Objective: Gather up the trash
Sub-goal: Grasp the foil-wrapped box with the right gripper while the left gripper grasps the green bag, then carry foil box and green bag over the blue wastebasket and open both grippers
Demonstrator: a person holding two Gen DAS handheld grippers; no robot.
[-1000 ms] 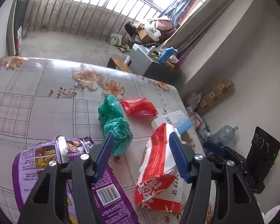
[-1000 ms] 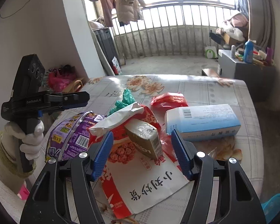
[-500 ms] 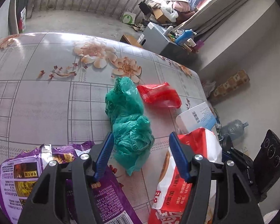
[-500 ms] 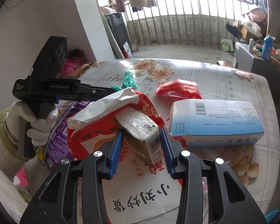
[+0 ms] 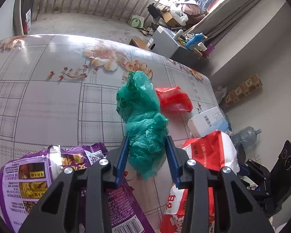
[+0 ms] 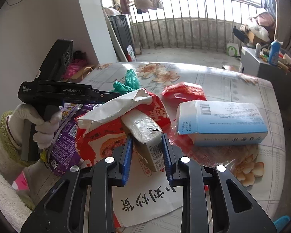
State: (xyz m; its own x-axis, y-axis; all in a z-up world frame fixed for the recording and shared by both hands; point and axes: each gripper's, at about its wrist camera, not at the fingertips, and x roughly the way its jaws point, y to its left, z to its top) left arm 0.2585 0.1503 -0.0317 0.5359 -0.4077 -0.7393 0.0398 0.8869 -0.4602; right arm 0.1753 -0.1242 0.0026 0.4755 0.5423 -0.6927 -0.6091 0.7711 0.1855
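Note:
My left gripper [image 5: 147, 153] is shut on a crumpled green plastic bag [image 5: 141, 114] on the flowered table [image 5: 48, 101]. My right gripper [image 6: 147, 151] is shut on a small silver-topped carton [image 6: 147, 137] that sticks out of the mouth of a red and white bag [image 6: 114, 120]. The green bag also shows in the right wrist view [image 6: 129, 82], with the left gripper's body [image 6: 56, 91] beside it. A purple snack bag [image 5: 35, 176] lies at the table's near left. A red wrapper [image 5: 172, 99] and a blue and white box [image 6: 221, 122] lie farther right.
The red and white bag [image 5: 203, 167] lies right of my left gripper. Beyond the table's far edge are a balcony railing [image 6: 194, 19], a grey cabinet with bottles [image 6: 261, 62] and a water jug [image 5: 246, 136] on the floor.
My left gripper moved forward over the green bag and closed on it. My right gripper closed from wide open onto the carton in the red and white bag.

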